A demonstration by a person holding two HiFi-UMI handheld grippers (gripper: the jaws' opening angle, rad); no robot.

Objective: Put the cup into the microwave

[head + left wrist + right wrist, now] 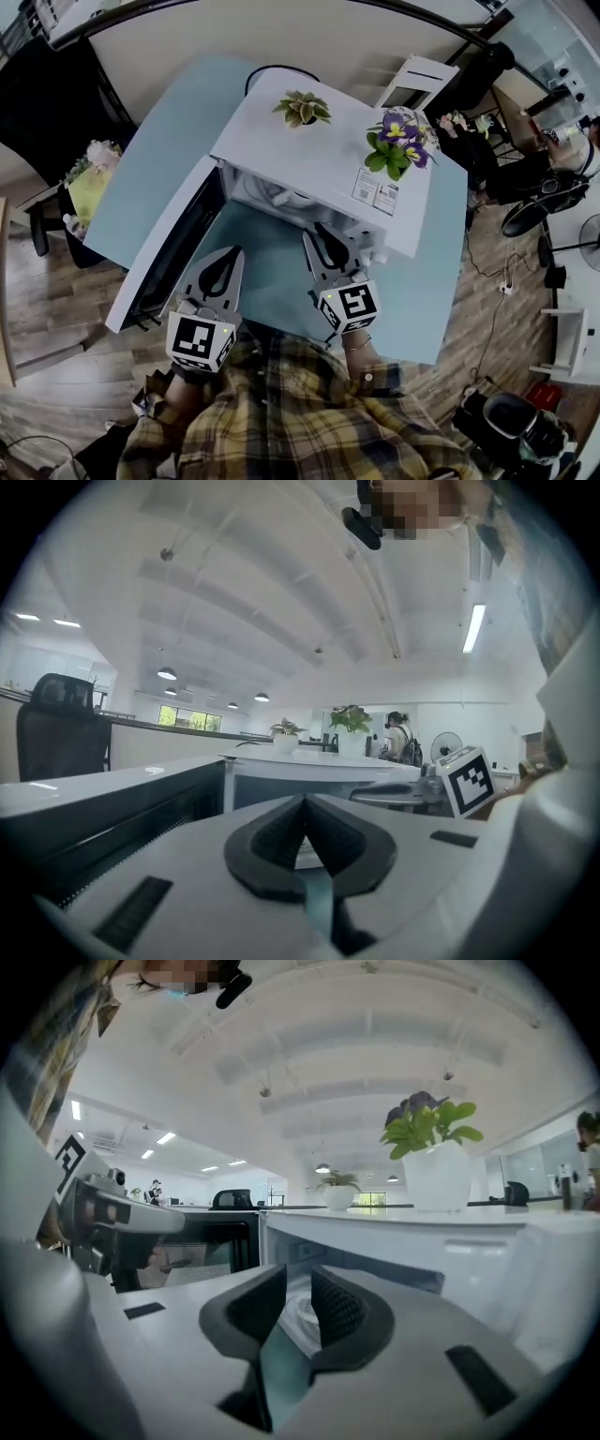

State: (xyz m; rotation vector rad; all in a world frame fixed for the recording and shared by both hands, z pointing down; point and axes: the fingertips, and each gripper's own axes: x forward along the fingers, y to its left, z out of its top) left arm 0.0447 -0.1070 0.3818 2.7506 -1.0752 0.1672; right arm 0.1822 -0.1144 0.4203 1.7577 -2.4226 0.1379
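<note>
Head view: the left gripper [226,261] and the right gripper [325,239] sit side by side above the light blue table [150,169]. Both point at the white box-shaped microwave [309,159], whose dark-windowed door [164,246] stands open to the left. A green potted succulent [302,109] and a purple-flowered potted plant [398,139] stand on top of it.

Left gripper view: the jaws are pressed together with nothing between them.

Right gripper view: the jaws are a narrow slit apart and hold nothing. Beyond them, a pale round shape [306,1315], apparently the cup, sits inside the microwave's cavity.

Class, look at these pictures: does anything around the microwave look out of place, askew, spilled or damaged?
Nothing looks spilled, askew or broken. The one unusual sight: a small green plant and a purple-flowered plant stand upright on top of the microwave, an odd place for pots, and its door hangs wide open.
</note>
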